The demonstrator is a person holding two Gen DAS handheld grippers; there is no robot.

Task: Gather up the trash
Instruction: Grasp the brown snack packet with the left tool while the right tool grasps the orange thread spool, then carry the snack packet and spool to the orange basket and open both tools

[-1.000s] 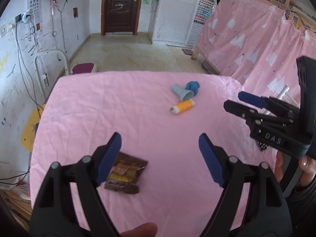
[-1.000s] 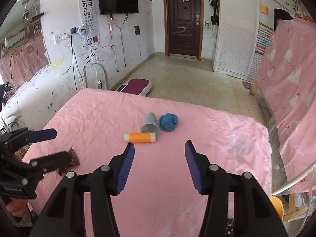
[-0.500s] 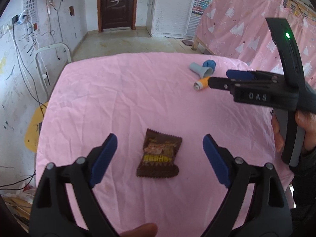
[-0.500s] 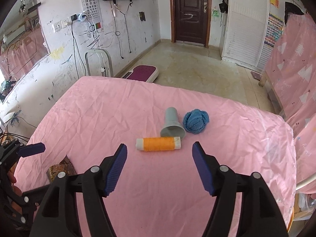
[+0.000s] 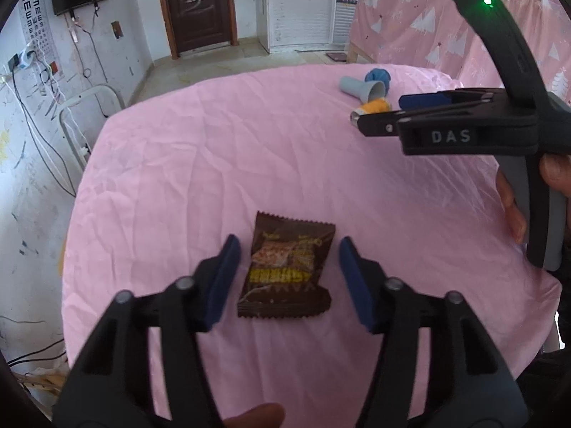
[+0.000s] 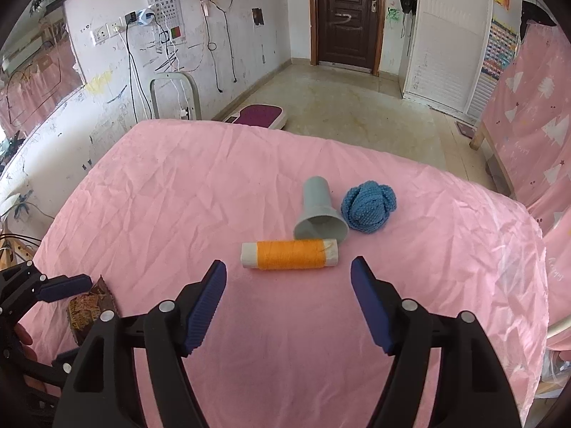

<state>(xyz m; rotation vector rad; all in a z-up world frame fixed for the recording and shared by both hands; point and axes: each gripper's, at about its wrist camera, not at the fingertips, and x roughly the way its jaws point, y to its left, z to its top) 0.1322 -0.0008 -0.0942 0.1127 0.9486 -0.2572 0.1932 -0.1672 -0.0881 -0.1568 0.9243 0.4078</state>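
Lying flat on the wrinkled pink tablecloth, the brown foil snack wrapper sits between the blue pads of the left gripper, whose jaws have just been closing yet stand clear of it. The right gripper, jaws apart and empty, hangs before an orange thread spool, grey plastic funnel and blue knitted ball.
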